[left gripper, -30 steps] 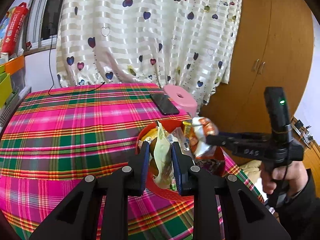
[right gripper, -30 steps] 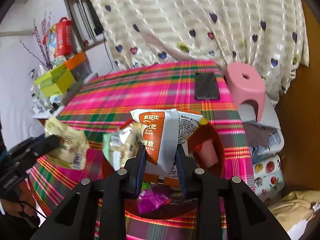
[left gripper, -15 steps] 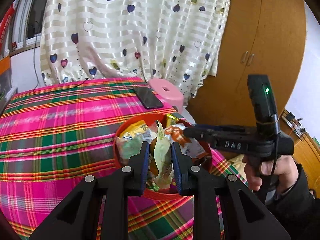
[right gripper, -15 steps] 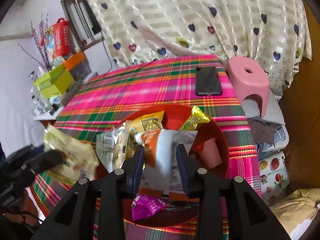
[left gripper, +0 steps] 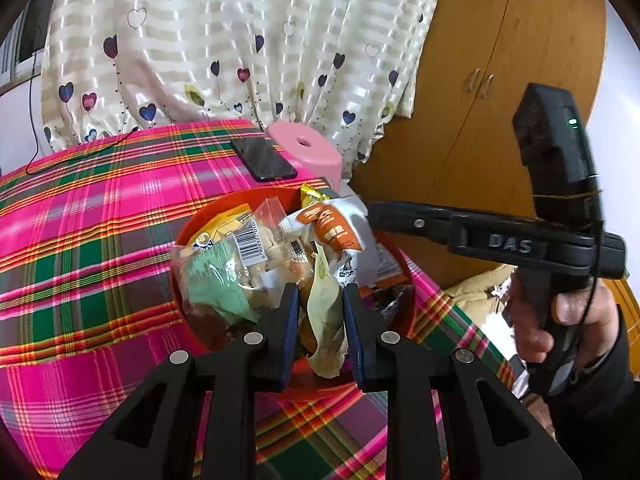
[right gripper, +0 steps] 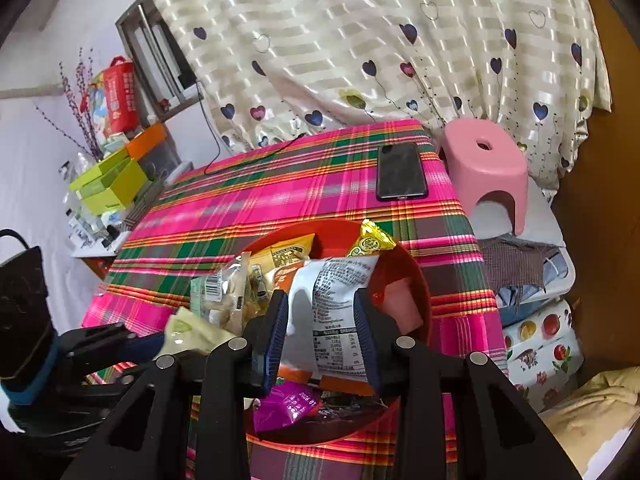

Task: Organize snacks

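Note:
A red bowl [left gripper: 188,236] [right gripper: 420,280] full of snack packets sits on the plaid tablecloth [left gripper: 80,240]. My left gripper [left gripper: 318,300] is shut on a pale yellow-green packet [left gripper: 326,312] over the bowl's near side; it also shows in the right wrist view [right gripper: 192,332]. My right gripper [right gripper: 320,312] stands around a white and orange packet [right gripper: 336,300] that lies on the pile in the bowl [left gripper: 340,236], the jaws apart. A clear bag with a barcode [left gripper: 240,264], a gold packet [right gripper: 370,240] and a purple packet [right gripper: 288,404] lie in the bowl.
A black phone [left gripper: 262,158] [right gripper: 400,172] lies on the cloth beyond the bowl. A pink stool [right gripper: 486,160] stands off the table's right edge. Green boxes [right gripper: 108,184] and clutter sit at the far left. A wooden wardrobe [left gripper: 500,80] stands right.
My right gripper lowered the white and orange packet into the bowl and its jaws widened. My left gripper moved over the bowl with the yellow-green packet.

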Available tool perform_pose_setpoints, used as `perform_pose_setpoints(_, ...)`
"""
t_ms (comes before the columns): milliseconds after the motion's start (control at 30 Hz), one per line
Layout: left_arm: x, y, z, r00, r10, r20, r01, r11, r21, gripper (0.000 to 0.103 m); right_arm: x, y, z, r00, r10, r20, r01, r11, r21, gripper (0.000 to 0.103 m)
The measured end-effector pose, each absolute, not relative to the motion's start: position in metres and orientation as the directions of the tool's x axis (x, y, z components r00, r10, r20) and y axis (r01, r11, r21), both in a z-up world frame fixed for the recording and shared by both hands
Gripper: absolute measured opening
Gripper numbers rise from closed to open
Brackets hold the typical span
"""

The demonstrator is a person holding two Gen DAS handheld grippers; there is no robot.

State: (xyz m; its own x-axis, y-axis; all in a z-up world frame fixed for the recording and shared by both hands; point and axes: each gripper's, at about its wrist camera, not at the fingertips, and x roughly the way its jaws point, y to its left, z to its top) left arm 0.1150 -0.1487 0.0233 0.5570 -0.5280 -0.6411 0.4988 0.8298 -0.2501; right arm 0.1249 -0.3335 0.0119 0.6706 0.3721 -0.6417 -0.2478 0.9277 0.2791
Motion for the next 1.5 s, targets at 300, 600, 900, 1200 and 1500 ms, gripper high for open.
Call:
perform_pose_setpoints(300, 0.123, -0.144, 0.014, 0.543, -0.517, -0.662, 0.479, 0.838, -0.262, 0.024, 0.122, -0.339, 0.012, 0.678, 0.373, -0.634, -0.244, 0.927, 0.285, 0.032)
perform_pose_setpoints(600, 0.116, -0.13, 0.025, 0.59, -0.513, -0.623, 0.458, 0.849, -0.264, 0.05, 0.111, -0.342, 0.018, 0.692, 0.364, -0.624, -0.229, 0.93, 0.288, 0.034)
perform_pose_setpoints(900, 0.102, -0.119, 0.032, 0.625, -0.441, -0.645, 0.386, 0.892, -0.236, 0.05, 0.086, -0.323, 0.021, 0.685, 0.327, -0.651, -0.242, 0.945, 0.22, 0.05)
perform_pose_setpoints(1200, 0.085, -0.114, 0.033, 0.63, -0.394, -0.669, 0.348, 0.914, -0.21, 0.05, 0.058, -0.302, 0.021, 0.673, 0.313, -0.67, -0.271, 0.947, 0.171, 0.058)
perform_pose_setpoints(1500, 0.072, -0.114, 0.033, 0.63, -0.368, -0.683, 0.33, 0.924, -0.194, 0.05, 0.043, -0.293, 0.015, 0.662, 0.292, -0.69, -0.266, 0.952, 0.149, 0.064)
